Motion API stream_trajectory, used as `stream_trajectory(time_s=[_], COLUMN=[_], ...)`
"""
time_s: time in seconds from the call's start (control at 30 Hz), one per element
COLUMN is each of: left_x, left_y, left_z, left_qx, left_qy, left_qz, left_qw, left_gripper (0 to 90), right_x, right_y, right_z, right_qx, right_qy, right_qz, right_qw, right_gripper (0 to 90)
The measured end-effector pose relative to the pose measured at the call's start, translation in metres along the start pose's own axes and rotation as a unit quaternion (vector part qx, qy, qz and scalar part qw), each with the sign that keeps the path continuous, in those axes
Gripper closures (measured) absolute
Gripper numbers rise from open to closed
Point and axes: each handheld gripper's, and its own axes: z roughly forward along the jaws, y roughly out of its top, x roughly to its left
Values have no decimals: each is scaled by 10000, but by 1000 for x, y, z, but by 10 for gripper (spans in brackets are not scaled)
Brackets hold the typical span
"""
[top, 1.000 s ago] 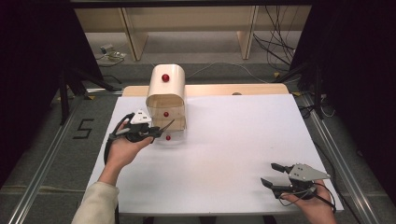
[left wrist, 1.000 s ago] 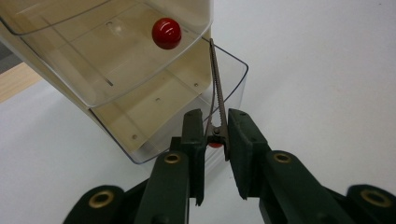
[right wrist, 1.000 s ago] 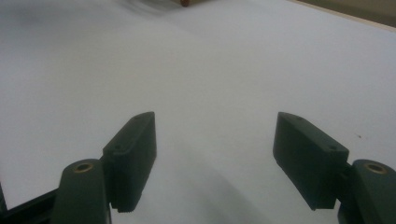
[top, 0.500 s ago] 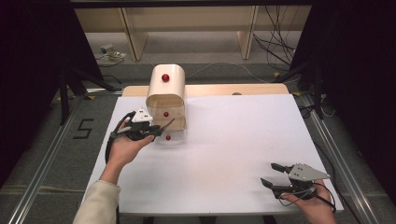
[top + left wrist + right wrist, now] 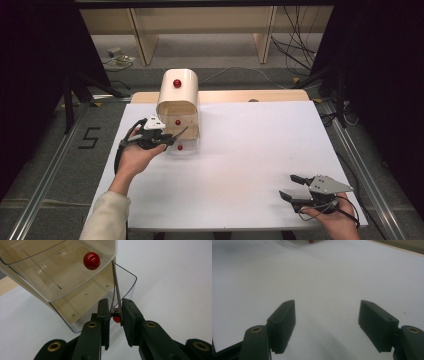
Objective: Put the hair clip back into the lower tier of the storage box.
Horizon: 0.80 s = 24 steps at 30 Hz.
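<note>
Partly hidden, a red knob (image 5: pixel 116 319) sits between left tongs (image 5: pixel 116 315).

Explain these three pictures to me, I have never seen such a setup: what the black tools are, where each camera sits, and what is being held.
A person holds a two-jaw hand tool in each hand. One camera looks down on the white table; one rides on each tool, looking along its black jaws. On the table stands a small wooden cabinet with clear drawers and red knobs. The left gripper is shut on the lowest drawer's red knob, that drawer drawn partly out. The right gripper rests open near the table's front right, holding nothing.
</note>
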Motion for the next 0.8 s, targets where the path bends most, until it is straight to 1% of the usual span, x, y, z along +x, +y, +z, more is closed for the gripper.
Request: stream_trajectory(time_s=[0.1,0.17,0.47,0.67,0.77,0.8], left_x=[1,1,2,3,3,2], left_y=[0,0,2,5,6,6], left_z=[2,3,9,12,14,15], left_qx=[58,133,294,351,350,312], left_qy=[7,13,23,48,60,75], left_qz=[-52,-49,-97,-122,-125,-166], left_qw=[10000,9999,9995,9993,9993,9993], left_gripper=[767,767,767,767,767,767], right_x=[0,0,0,0,0,0], right_y=[0,0,0,0,0,0], right_z=[0,0,0,0,0,0], right_qx=[-8,4,7,0,6,1], right_qy=[-3,-7,-3,-7,-7,-5], right_qz=[-7,12,10,8,12,11], right_qw=[10000,10000,10000,10000,10000,10000], right_gripper=[309,308,308,308,308,308])
